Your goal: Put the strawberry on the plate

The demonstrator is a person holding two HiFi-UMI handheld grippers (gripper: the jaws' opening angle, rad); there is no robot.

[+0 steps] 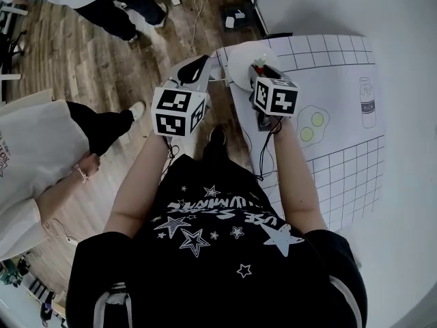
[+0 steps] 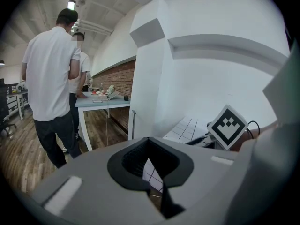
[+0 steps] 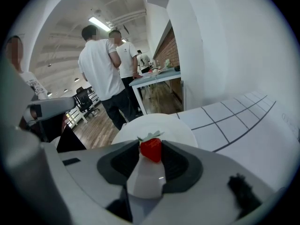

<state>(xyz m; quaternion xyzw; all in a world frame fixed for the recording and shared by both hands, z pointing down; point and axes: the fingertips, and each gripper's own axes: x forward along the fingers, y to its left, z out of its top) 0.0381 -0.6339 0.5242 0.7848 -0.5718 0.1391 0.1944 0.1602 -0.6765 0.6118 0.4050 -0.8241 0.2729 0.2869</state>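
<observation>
A red strawberry [image 3: 151,149] with green leaves sits between the jaws of my right gripper [image 3: 151,154], which is shut on it. It hangs just over the white plate [image 3: 180,130], which lies at the near corner of the gridded mat. In the head view the strawberry [image 1: 258,65] shows as a small red spot at the tip of the right gripper [image 1: 259,71], over the plate [image 1: 239,61]. My left gripper [image 1: 196,65] hovers left of the plate, off the table edge. Its jaws stand slightly apart with nothing between them [image 2: 152,172].
The white table carries a printed mat [image 1: 341,135] with a fried-egg picture [image 1: 312,125] and a milk-bottle picture [image 1: 368,102]. Wooden floor lies to the left. People stand nearby [image 2: 51,78], one close at my left [image 1: 41,156]. A further table [image 2: 101,100] stands by a brick wall.
</observation>
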